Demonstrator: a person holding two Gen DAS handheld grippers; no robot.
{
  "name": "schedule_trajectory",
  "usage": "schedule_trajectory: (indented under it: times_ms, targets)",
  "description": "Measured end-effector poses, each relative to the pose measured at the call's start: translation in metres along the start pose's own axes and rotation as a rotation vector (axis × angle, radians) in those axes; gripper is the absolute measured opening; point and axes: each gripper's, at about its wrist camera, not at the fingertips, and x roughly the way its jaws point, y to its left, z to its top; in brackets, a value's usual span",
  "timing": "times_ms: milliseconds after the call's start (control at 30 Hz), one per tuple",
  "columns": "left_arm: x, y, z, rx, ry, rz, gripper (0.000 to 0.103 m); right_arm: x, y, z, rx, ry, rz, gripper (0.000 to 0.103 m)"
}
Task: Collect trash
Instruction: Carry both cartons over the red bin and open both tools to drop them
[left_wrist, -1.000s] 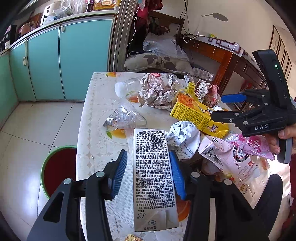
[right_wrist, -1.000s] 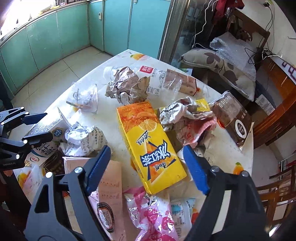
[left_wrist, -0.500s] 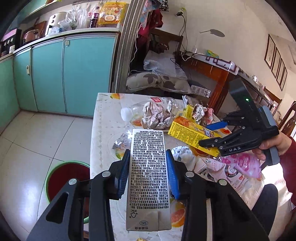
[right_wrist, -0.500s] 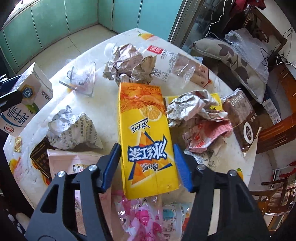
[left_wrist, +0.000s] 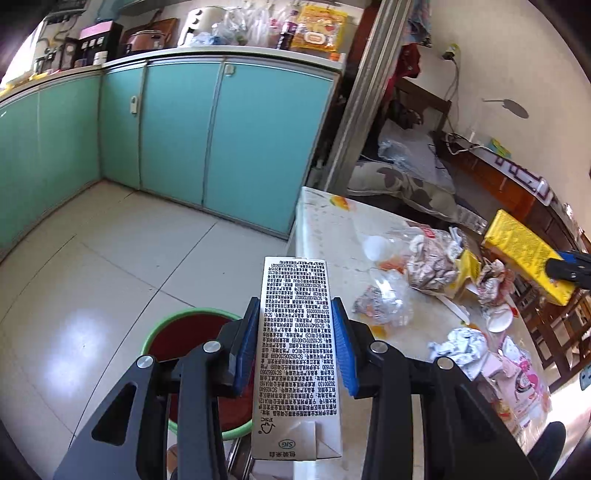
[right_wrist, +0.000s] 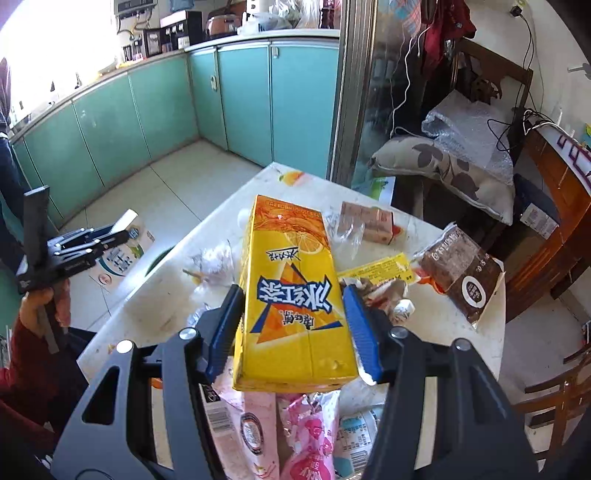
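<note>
Left wrist view: the left gripper (left_wrist: 297, 345) is clamped on a silver carton (left_wrist: 295, 354), its pads pressing both long sides, the carton running forward between the fingers and past their tips. A bin (left_wrist: 192, 369) with a green rim sits on the floor below and slightly left of those fingers, partly hidden by them. The table (left_wrist: 321, 229) of litter lies to the gripper's right.

In the right wrist view the right gripper (right_wrist: 295, 325) has just been closing and now grips a yellow carton (right_wrist: 291, 291), pads on its two sides near the rear half, with the front end sticking well out ahead. That carton appears lifted clear of the wrappers beneath it.

Risks, as I judge them: the yellow carton is held behind its middle, so its long front could sag or swing and slip from the pads, or brush a crumpled foil ball (right_wrist: 212, 260) and a brown pouch (right_wrist: 461, 273) off the table. The silver carton does not look squarely over the bin's mouth; let go now, it could strike the rim or land on the floor.
</note>
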Motion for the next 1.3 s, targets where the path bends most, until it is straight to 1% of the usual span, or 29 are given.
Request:
schedule_trajectory:
  times_ms: [100,200,300,400,533,633,767,933,1033,1100,1167,1233,1267,1300]
  targets:
    - [0.009,0.023,-0.002,-0.062,0.024,0.048,0.035,-0.001,0.021,0.014,-0.014,-0.039,0.056,0.055]
    - [0.019,0.041,-0.007,-0.107,0.049,0.079,0.035,0.016,0.048,0.029,-0.020,-0.047,0.135,0.055]
    - [0.025,0.050,-0.012,-0.128,0.067,0.105,0.035,0.049,0.078,0.044,-0.012,-0.012,0.218,0.055]
    - [0.032,0.060,-0.017,-0.143,0.090,0.128,0.035,0.084,0.106,0.054,-0.015,0.045,0.273,0.055]
    - [0.045,0.072,-0.025,-0.167,0.129,0.148,0.035,0.132,0.142,0.062,-0.034,0.119,0.293,0.055]
    - [0.054,0.075,-0.028,-0.169,0.154,0.152,0.035,0.164,0.159,0.063,-0.018,0.173,0.312,0.055]
    - [0.061,0.072,-0.028,-0.151,0.173,0.149,0.035,0.199,0.176,0.062,-0.011,0.229,0.301,0.055]
    - [0.068,0.071,-0.028,-0.146,0.190,0.147,0.035,0.225,0.182,0.058,0.040,0.265,0.295,0.055]
    - [0.071,0.074,-0.029,-0.158,0.199,0.152,0.035,0.232,0.184,0.053,0.059,0.276,0.284,0.055]
    - [0.074,0.077,-0.030,-0.164,0.206,0.154,0.036,0.234,0.188,0.053,0.062,0.272,0.290,0.046]
    - [0.080,0.078,-0.030,-0.187,0.216,0.150,0.036,0.234,0.191,0.056,0.070,0.272,0.290,0.046]
    - [0.083,0.082,-0.032,-0.223,0.218,0.140,0.055,0.233,0.192,0.059,0.067,0.258,0.279,0.045]
    - [0.084,0.083,-0.033,-0.235,0.213,0.140,0.074,0.233,0.194,0.060,0.061,0.251,0.270,0.045]
    - [0.084,0.084,-0.035,-0.236,0.205,0.154,0.080,0.233,0.195,0.060,0.053,0.245,0.260,0.046]
